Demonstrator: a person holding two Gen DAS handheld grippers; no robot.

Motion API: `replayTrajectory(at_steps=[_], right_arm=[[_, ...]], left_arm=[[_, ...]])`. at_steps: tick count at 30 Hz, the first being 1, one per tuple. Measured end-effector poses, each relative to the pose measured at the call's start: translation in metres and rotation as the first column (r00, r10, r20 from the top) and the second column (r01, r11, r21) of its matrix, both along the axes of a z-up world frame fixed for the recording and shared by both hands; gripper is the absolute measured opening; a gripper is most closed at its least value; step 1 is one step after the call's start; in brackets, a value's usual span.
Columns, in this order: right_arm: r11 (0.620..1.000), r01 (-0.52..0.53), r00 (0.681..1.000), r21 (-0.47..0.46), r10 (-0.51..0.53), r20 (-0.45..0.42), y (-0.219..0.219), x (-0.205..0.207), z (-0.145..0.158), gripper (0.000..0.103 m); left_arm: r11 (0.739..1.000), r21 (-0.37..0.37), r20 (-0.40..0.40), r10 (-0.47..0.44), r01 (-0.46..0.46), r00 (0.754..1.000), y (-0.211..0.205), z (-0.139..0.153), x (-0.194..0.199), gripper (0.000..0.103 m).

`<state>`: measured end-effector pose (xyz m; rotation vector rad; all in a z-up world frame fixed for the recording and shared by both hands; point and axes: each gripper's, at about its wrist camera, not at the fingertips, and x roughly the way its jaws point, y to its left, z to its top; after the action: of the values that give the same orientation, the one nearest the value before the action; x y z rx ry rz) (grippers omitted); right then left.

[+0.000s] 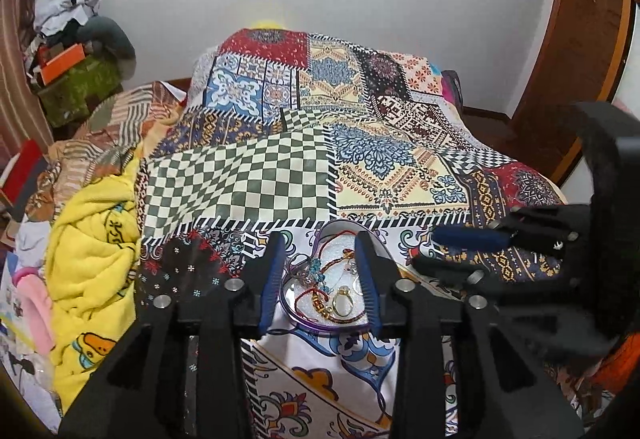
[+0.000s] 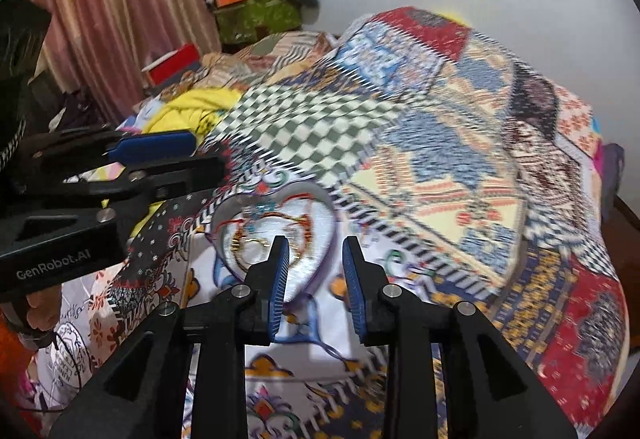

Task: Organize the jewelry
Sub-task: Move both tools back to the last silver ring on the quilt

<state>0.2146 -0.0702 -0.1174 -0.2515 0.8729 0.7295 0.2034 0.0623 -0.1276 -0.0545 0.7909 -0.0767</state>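
Note:
A heart-shaped tray [image 1: 320, 326] with a purple rim lies on the patterned bedspread. It holds a gold ring [image 1: 342, 302], a red cord bracelet [image 1: 316, 298], a blue beaded piece [image 1: 318, 268] and other small jewelry. My left gripper [image 1: 319, 244] is open and hovers over the tray, its blue-padded fingers [image 1: 272, 271] straddling it with nothing gripped. My right gripper [image 1: 434, 250] comes in from the right, just beside the tray. In the blurred right wrist view the tray [image 2: 320, 199] sits just ahead of my open, empty right gripper [image 2: 315, 245]. The left gripper [image 2: 204, 155] shows at the left.
A patchwork bedspread [image 1: 360, 143] covers the bed. A yellow towel [image 1: 92, 239] is bunched at the left edge. Boxes and clothes are piled on a green box [image 1: 76, 87] at the back left, near a curtain [image 2: 120, 19]. A wooden door [image 1: 580, 59] stands at the right.

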Motion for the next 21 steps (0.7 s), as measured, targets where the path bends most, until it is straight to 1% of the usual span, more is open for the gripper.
replayTrajectory(at_steps=[2, 4, 9, 11, 17, 21], right_arm=[[1.000, 0.031, 0.999, 0.001, -0.031, 0.014, -0.012, 0.001, 0.006, 0.025], [0.998, 0.064, 0.998, 0.001, -0.064, 0.027, -0.027, 0.001, 0.011, 0.025], [0.990, 0.137, 0.990, -0.007, -0.137, 0.037, -0.062, 0.000, 0.018, 0.026], [0.987, 0.161, 0.987, -0.013, -0.160, 0.034, -0.075, -0.002, 0.016, 0.026], [0.982, 0.184, 0.983, -0.038, -0.184, 0.003, -0.095, -0.009, 0.003, 0.026], [0.981, 0.191, 0.981, -0.042, -0.193, -0.028, -0.106, -0.016, -0.007, 0.026]], left_arm=[[1.000, 0.010, 0.001, -0.003, 0.003, 1.000, -0.006, 0.003, -0.005, 0.040], [1.000, 0.014, -0.004, -0.011, 0.012, 1.000, -0.011, 0.004, -0.009, 0.040], [0.999, 0.004, -0.041, -0.049, 0.049, 0.998, -0.030, -0.002, -0.017, 0.042], [0.998, -0.006, -0.060, -0.064, 0.064, 0.996, -0.039, -0.007, -0.020, 0.045], [0.994, -0.033, -0.129, -0.110, 0.106, 0.985, -0.068, -0.029, -0.025, 0.045], [0.989, -0.031, -0.166, -0.148, 0.145, 0.975, -0.086, -0.042, -0.026, 0.045]])
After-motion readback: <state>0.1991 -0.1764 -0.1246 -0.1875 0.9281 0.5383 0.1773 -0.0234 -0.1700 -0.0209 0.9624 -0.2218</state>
